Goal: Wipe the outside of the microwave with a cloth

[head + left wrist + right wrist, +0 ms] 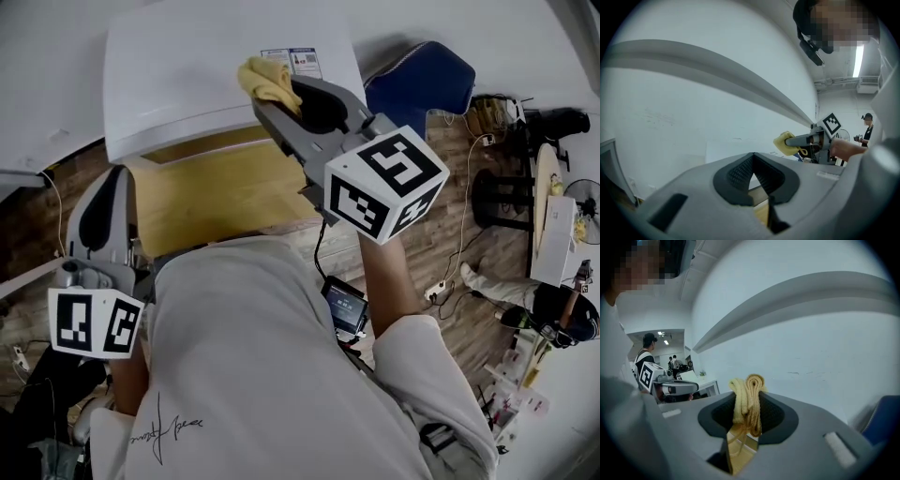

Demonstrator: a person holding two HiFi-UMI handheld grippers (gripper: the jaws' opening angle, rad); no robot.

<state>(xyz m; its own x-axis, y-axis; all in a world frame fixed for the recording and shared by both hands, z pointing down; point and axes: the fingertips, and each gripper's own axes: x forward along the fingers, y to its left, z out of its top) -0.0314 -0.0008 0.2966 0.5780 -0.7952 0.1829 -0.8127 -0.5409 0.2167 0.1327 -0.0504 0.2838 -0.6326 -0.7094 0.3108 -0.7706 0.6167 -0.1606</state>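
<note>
— As seen from the head view, gripping what with the right claw (286,98)?
— Yellow cloth (266,79), folded thick. Clamped between both pads, with a bunched end poking out past the tips and a looser fold hanging down behind.
— And placed where?
— Over the white microwave (187,84), near the right front corner of its top, just beside the printed sticker (292,62). Pressing on the top or just clear of it: cannot tell.
— Left claw (111,187)?
— Closed, pads drawn together at the tips, nothing between. Held low at the left, beside the front left edge of the wooden surface (216,197) carrying the microwave. Apart from the microwave's side, and well apart from the cloth.
— Both marker cubes in view?
— Yes, black-and-white squares facing up, one behind each claw.
— Anything else around?
— Blue padded seat (417,80) just right of the microwave. Plank floor (450,216) at the right with cables trailing across. White sleeve (422,375) at the arm behind the right claw.
</note>
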